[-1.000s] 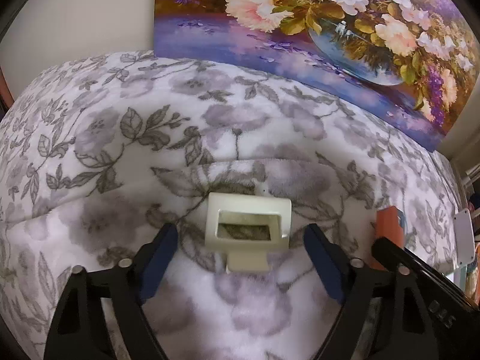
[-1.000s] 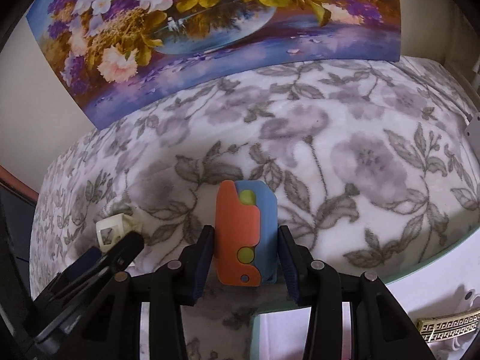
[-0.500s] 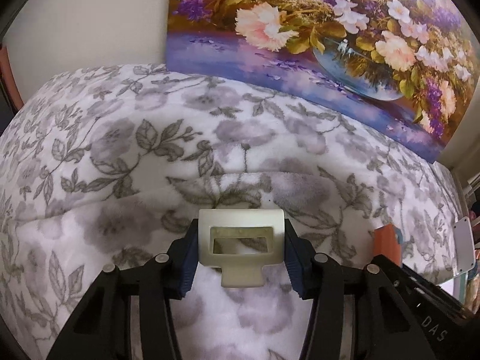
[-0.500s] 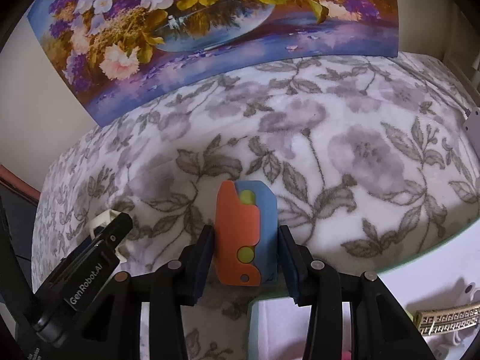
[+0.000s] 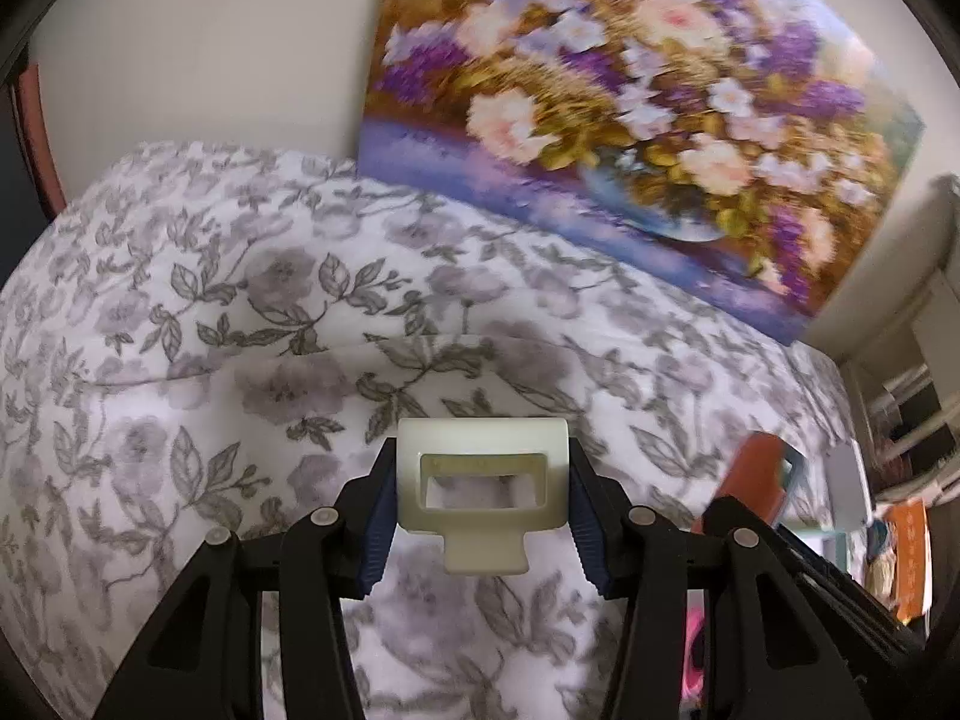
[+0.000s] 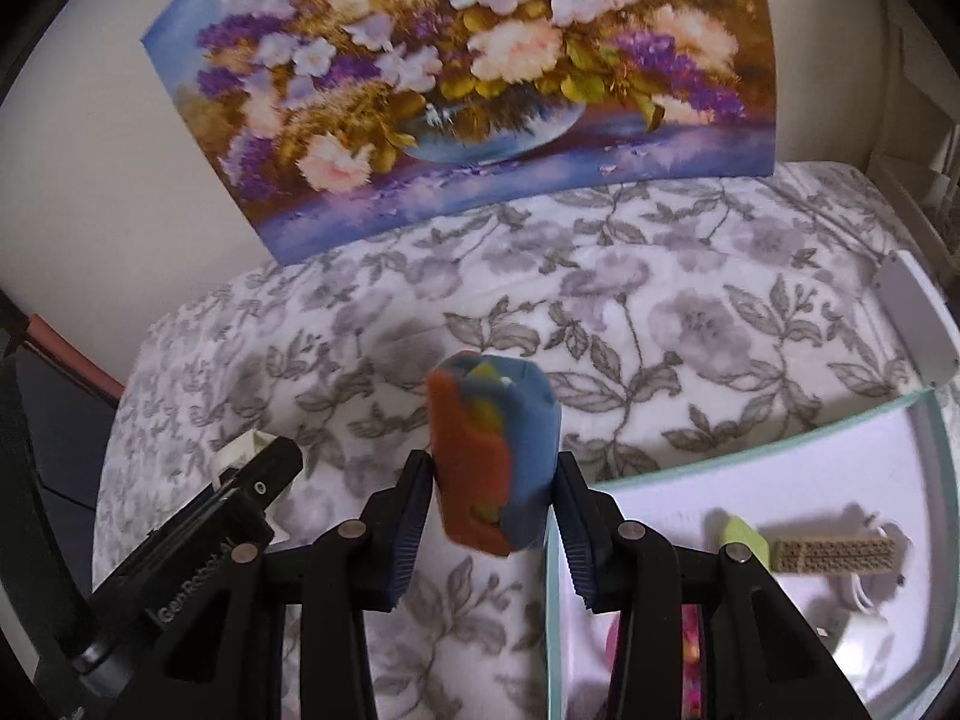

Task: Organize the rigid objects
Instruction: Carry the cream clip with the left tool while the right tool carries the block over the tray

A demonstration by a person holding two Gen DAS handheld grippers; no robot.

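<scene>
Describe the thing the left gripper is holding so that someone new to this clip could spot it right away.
Start from the floral blanket below the flower painting. Just above it, between the blue pads of the left gripper, sits a cream plastic clip. It is a pale frame with a rectangular window and a small tab below, unlike the orange and blue toy in the right gripper.

"GenRobot.AI" — partly legible — on the left hand-held gripper.

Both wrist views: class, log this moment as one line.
left gripper: shut on cream clip | right gripper: shut on orange-blue toy | tray: nearby
</scene>
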